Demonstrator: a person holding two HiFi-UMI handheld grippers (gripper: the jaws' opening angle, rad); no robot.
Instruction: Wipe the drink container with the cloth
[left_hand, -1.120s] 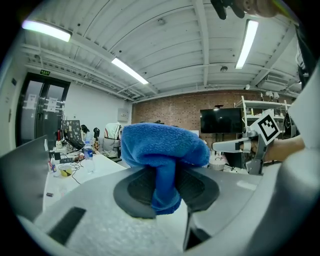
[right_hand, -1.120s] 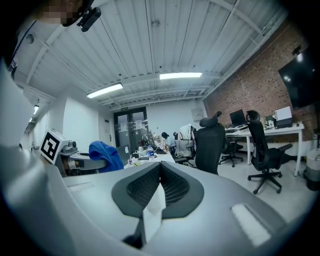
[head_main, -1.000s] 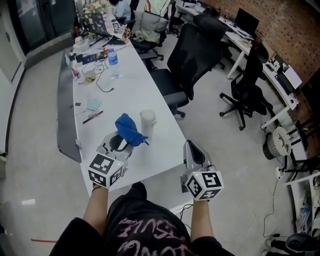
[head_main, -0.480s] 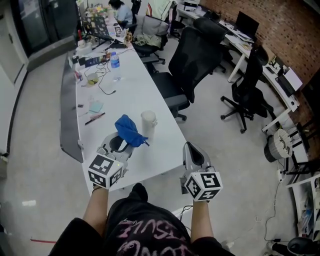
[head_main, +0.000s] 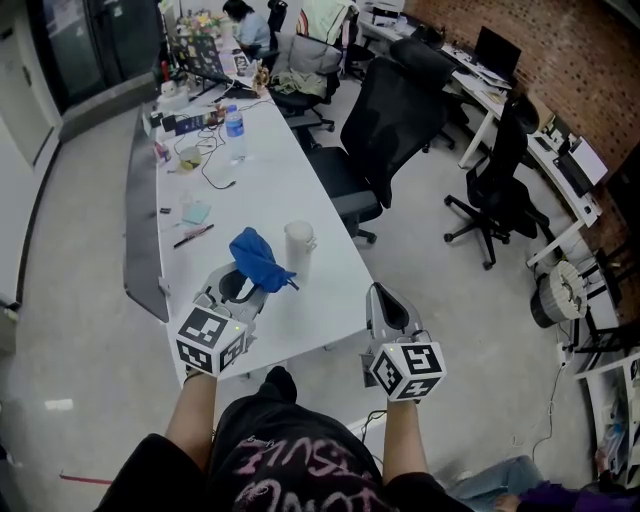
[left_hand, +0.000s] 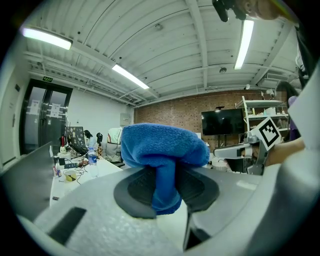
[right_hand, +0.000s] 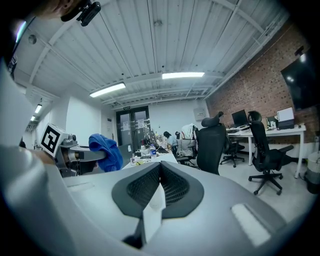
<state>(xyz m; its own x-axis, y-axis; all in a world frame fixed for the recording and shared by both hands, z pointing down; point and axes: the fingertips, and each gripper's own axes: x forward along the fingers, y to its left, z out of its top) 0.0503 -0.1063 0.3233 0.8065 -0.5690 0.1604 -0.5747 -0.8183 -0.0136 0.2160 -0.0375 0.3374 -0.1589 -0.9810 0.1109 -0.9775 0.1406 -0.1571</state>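
A white drink cup stands on the long white table, near its right edge. Just left of the cup my left gripper is shut on a blue cloth, which bunches up over its tips. In the left gripper view the cloth is pinched between the dark pads. My right gripper hangs off the table's near right corner, shut with nothing in it. In the right gripper view its jaws meet, and the cloth shows at the left.
A water bottle, cables, a sticky note and a pen lie farther along the table. Black office chairs stand close to its right side. A person sits at the far end. More desks line the brick wall.
Both grippers and the cloth hold their places. The head view has drifted slightly, and a person's clothing now shows at the bottom right corner.
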